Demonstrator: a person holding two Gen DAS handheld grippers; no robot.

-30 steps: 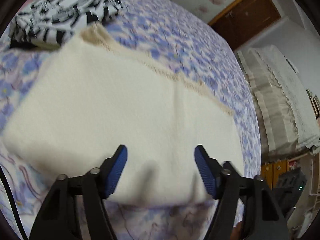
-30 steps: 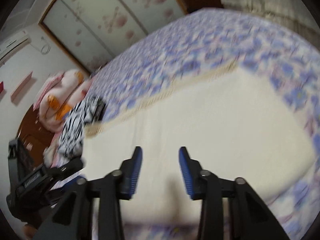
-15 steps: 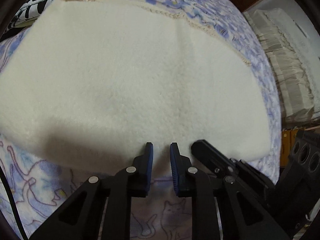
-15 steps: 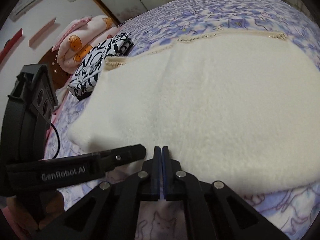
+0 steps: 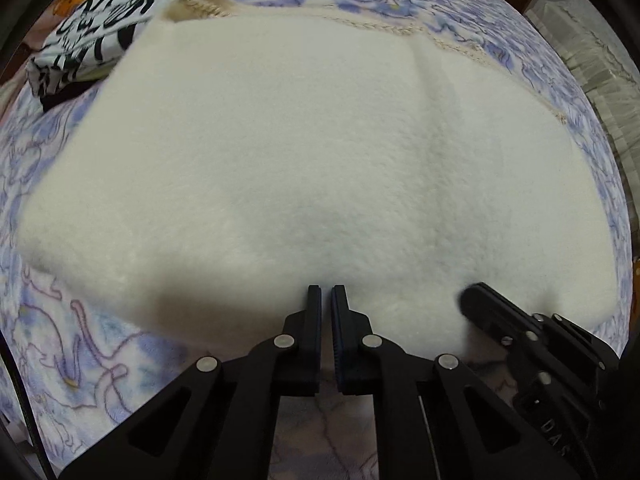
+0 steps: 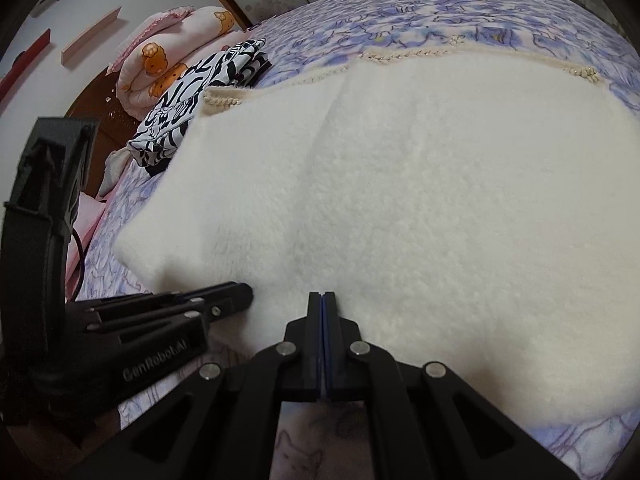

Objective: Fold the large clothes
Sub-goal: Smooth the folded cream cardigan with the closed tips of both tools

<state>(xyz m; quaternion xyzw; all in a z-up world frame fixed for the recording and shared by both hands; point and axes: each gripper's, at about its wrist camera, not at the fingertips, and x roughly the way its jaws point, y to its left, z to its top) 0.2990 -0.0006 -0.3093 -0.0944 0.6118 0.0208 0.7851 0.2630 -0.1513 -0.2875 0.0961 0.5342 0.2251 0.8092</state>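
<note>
The thick cream fleece garment (image 5: 304, 168) lies folded on the flowered bed (image 6: 420, 12), soft, floppy and bulky I'd judge, and both the left tongs (image 5: 326, 294) and right tongs (image 6: 322, 300) are pinched on its near hem at six o'clock, side by side.

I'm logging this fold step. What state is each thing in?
Cream garment: folded flat on the bed, near edge pinched.
Left gripper: jaws shut on the near edge.
Right gripper: jaws shut on the near edge.
Black-and-white garment: folded, beyond the far corner.
</note>
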